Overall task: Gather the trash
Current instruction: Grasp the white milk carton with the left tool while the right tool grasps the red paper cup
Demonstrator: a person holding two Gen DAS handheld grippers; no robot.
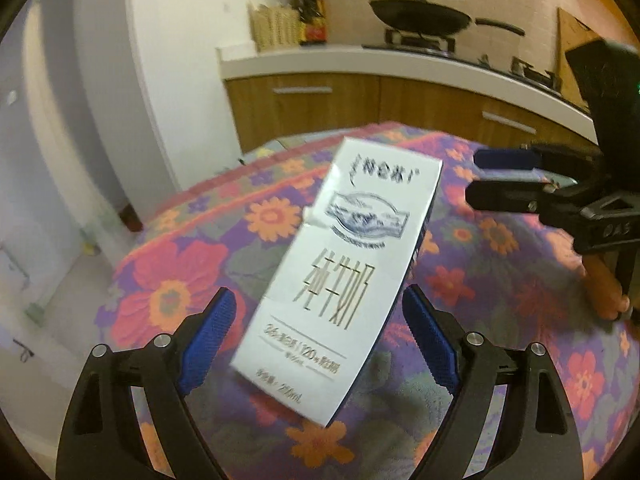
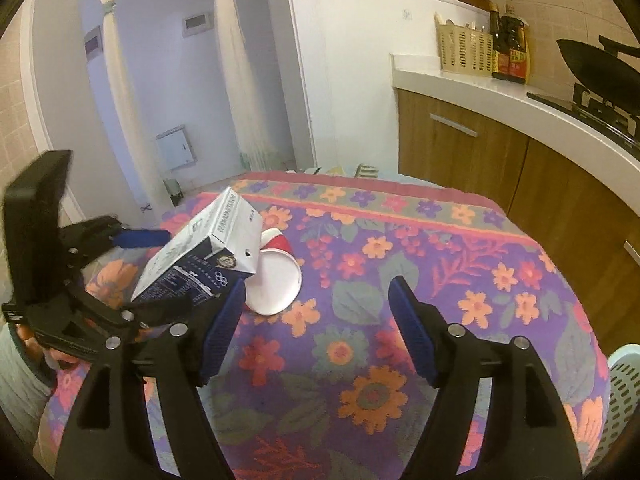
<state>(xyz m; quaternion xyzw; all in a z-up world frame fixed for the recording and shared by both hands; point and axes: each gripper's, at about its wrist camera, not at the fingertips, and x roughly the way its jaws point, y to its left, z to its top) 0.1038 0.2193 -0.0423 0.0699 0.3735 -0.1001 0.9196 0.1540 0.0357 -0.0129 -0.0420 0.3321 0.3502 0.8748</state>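
Note:
A white and dark blue milk carton [image 1: 340, 272] stands tilted between the open fingers of my left gripper [image 1: 316, 332], with gaps on both sides. In the right wrist view the carton [image 2: 200, 256] leans over a tipped red and white paper cup [image 2: 276, 280] on the flowered tablecloth [image 2: 400, 280], and the left gripper [image 2: 152, 268] sits around the carton. My right gripper [image 2: 316, 324] is open and empty above the cloth, to the right of the cup. It shows at the right of the left wrist view [image 1: 500, 176].
A pale green slotted basket [image 2: 624, 400] sits at the table's right edge. Behind are a wooden cabinet with white counter [image 2: 520, 96], a wok on a stove [image 1: 420, 16], a yellow basket [image 2: 464, 48] and bottles [image 2: 512, 48].

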